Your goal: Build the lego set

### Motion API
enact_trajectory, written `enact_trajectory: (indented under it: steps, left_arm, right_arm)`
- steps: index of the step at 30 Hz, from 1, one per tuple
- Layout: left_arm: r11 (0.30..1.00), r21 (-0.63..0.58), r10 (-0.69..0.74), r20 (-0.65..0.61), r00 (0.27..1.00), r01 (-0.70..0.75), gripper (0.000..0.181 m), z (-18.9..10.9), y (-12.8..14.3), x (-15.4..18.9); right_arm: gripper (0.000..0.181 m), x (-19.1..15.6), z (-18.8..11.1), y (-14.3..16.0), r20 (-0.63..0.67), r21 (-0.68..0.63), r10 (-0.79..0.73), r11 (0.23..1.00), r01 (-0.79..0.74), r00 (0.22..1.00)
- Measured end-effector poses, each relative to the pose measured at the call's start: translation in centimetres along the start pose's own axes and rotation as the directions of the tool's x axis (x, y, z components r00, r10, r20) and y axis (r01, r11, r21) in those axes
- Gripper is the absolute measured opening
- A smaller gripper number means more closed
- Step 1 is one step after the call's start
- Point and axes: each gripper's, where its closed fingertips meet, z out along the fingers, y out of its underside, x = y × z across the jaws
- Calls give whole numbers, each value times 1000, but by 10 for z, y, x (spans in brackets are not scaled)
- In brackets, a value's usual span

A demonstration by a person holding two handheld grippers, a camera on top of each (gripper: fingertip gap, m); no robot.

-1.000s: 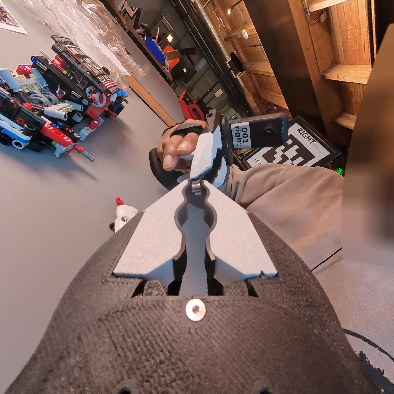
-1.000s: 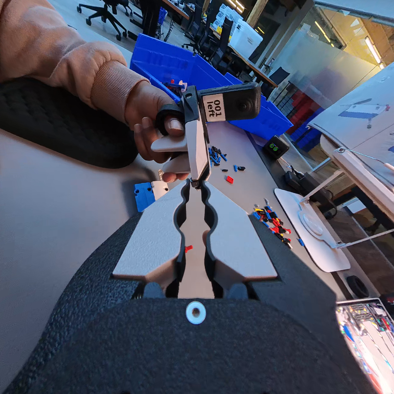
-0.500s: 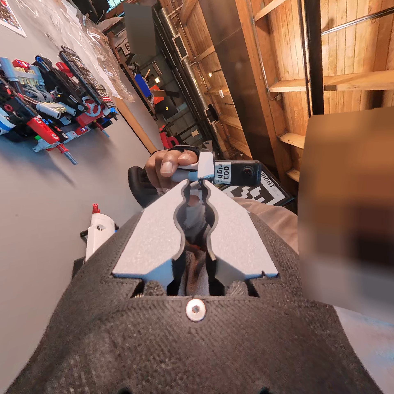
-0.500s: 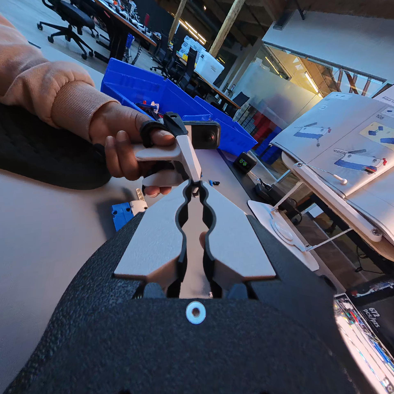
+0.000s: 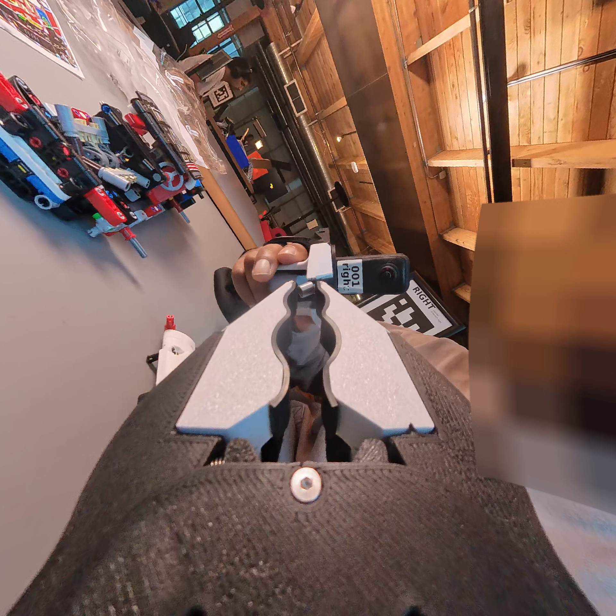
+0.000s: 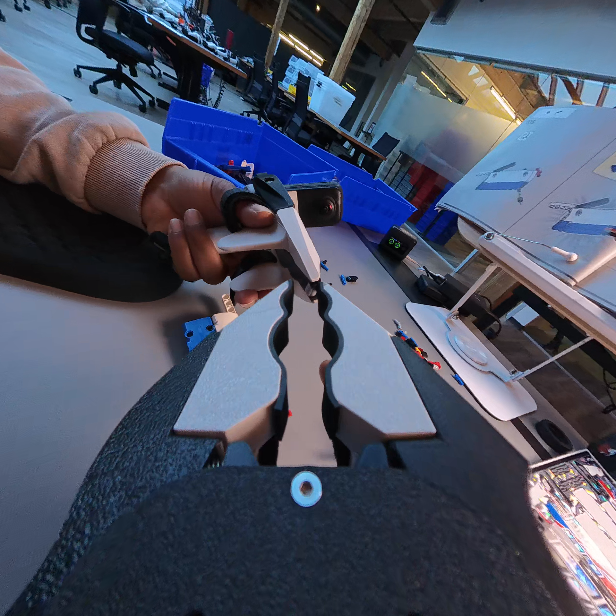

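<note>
My left gripper (image 5: 306, 289) and my right gripper (image 6: 306, 288) meet tip to tip above the grey table. In the left wrist view a small grey piece (image 5: 305, 290) sits between my left fingertips, and the right gripper (image 5: 320, 266) comes onto it from above. In the right wrist view the left gripper's tip (image 6: 308, 283) pokes in between my right fingertips, and the piece itself is hidden. Both jaws stand almost shut. The partly built car model (image 5: 83, 160) lies far left. A white sub-assembly with a red pin (image 5: 173, 346) lies just left of my left gripper.
A blue and white part (image 6: 200, 330) lies under the left hand. Blue bins (image 6: 266, 153) stand behind. Loose small pieces (image 6: 413, 346) lie to the right, beside the instruction booklet (image 6: 550, 186) on its stand (image 6: 466, 360). A black pad (image 6: 66, 253) lies left. Plastic bags (image 5: 160, 83) lie behind the model. My two grippers' fingertips are within a few centimetres of each other.
Both grippers have tilted and turned while staying tip to tip. The left gripper has turned so its camera faces my right view. The jaws have not visibly opened.
</note>
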Motion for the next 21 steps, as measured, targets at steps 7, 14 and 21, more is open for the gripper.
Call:
enact_trajectory:
  steps: [7, 14, 21]
  left_arm:
    - [1000, -8, 11, -36, 999, -11, 5, 3, 2, 7]
    - [999, -22, 33, -34, 999, -34, 6, 4, 4, 7]
    - [1000, -3, 29, -1, 1000, -29, 5, 1, 1, 2]
  right_arm:
    - [10, 4, 4, 4, -28, -37, -1, 999, 0, 1000]
    - [7, 3, 2, 5, -27, -34, -7, 999, 6, 1000]
    - [5, 3, 3, 5, -67, -55, -153, 987, 149, 986]
